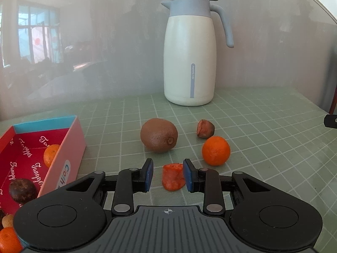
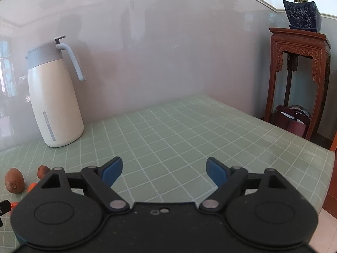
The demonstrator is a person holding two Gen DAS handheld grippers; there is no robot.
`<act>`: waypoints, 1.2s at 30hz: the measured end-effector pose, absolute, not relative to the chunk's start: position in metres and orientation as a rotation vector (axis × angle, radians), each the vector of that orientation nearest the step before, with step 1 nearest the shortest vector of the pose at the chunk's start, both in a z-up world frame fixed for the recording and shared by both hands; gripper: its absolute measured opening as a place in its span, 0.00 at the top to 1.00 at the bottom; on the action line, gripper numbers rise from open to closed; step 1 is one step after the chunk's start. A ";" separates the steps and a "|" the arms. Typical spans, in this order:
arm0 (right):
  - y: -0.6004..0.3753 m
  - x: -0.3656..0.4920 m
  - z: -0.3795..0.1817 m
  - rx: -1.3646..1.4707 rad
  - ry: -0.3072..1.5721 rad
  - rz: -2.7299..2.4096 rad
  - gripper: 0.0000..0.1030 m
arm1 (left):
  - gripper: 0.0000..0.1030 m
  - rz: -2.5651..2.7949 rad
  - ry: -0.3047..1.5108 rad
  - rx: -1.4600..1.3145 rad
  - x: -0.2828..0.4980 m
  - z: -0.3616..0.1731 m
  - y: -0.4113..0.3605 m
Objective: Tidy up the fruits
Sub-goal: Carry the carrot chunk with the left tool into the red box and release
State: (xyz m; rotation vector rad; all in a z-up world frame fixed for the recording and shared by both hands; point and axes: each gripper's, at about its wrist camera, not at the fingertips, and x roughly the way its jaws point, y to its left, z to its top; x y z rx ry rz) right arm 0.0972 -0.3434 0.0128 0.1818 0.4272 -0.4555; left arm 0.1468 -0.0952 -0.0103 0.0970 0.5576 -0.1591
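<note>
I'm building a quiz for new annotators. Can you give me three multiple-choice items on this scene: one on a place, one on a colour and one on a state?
1. Where is the kiwi?
A. Inside the box
B. On the table in front of the jug
C. Between the right gripper's fingers

2. What colour is the jug's handle?
A. Pale blue-grey
B. Red
C. Dark green

3. How do the right gripper's jaws stand?
A. Shut on an orange
B. Shut on nothing
C. Open, with nothing between them

Answers:
1 B: the kiwi lies on the checked table, nearer the camera than the jug and outside the box.
2 A: the handle matches the jug's blue-grey top.
3 C: the right gripper has its fingers wide apart, with only bare table showing between them.
</note>
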 end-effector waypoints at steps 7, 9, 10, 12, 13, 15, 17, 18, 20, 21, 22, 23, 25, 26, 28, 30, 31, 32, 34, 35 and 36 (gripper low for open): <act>-0.335 0.094 0.014 0.189 0.424 -0.433 0.16 | 0.69 -0.149 0.606 0.103 0.155 -0.017 -0.087; -0.331 0.095 0.015 0.174 0.423 -0.428 0.16 | 0.69 -0.159 0.606 0.109 0.156 -0.019 -0.091; -0.330 0.096 0.015 0.172 0.423 -0.424 0.16 | 0.69 -0.171 0.603 0.106 0.157 -0.019 -0.093; -0.328 0.098 0.015 0.171 0.425 -0.416 0.16 | 0.69 -0.190 0.602 0.108 0.158 -0.021 -0.099; -0.328 0.098 0.015 0.169 0.426 -0.414 0.16 | 0.69 -0.199 0.604 0.115 0.160 -0.022 -0.102; -0.328 0.099 0.015 0.167 0.424 -0.413 0.16 | 0.69 -0.204 0.611 0.117 0.162 -0.026 -0.106; -0.329 0.099 0.015 0.166 0.422 -0.413 0.16 | 0.70 -0.197 0.614 0.115 0.165 -0.028 -0.107; -0.330 0.099 0.015 0.167 0.422 -0.413 0.16 | 0.70 -0.196 0.618 0.105 0.166 -0.029 -0.106; -0.332 0.097 0.015 0.171 0.421 -0.413 0.16 | 0.71 -0.187 0.616 0.093 0.167 -0.029 -0.105; -0.333 0.097 0.015 0.174 0.421 -0.413 0.16 | 0.71 -0.181 0.613 0.092 0.166 -0.030 -0.105; -0.334 0.097 0.015 0.175 0.420 -0.414 0.16 | 0.71 -0.178 0.612 0.089 0.165 -0.030 -0.104; -0.334 0.097 0.015 0.177 0.419 -0.414 0.16 | 0.71 -0.178 0.610 0.087 0.164 -0.029 -0.104; -0.336 0.096 0.014 0.180 0.419 -0.413 0.16 | 0.71 -0.182 0.601 0.095 0.160 -0.028 -0.105; -0.335 0.096 0.015 0.181 0.419 -0.413 0.16 | 0.71 -0.181 0.596 0.099 0.158 -0.027 -0.105; -0.335 0.095 0.015 0.182 0.417 -0.412 0.16 | 0.71 -0.185 0.589 0.098 0.155 -0.024 -0.104; -0.335 0.094 0.015 0.179 0.416 -0.411 0.16 | 0.71 -0.190 0.582 0.094 0.152 -0.020 -0.102; -0.335 0.094 0.015 0.178 0.416 -0.411 0.16 | 0.71 -0.191 0.577 0.092 0.150 -0.018 -0.100; -0.334 0.094 0.015 0.177 0.417 -0.411 0.16 | 0.71 -0.190 0.568 0.091 0.148 -0.015 -0.098; -0.333 0.094 0.015 0.177 0.418 -0.411 0.16 | 0.71 -0.182 0.551 0.085 0.144 -0.009 -0.092; -0.333 0.094 0.016 0.178 0.417 -0.409 0.16 | 0.71 -0.178 0.541 0.080 0.142 -0.006 -0.089; -0.332 0.094 0.016 0.177 0.417 -0.407 0.16 | 0.71 -0.170 0.527 0.078 0.139 -0.002 -0.085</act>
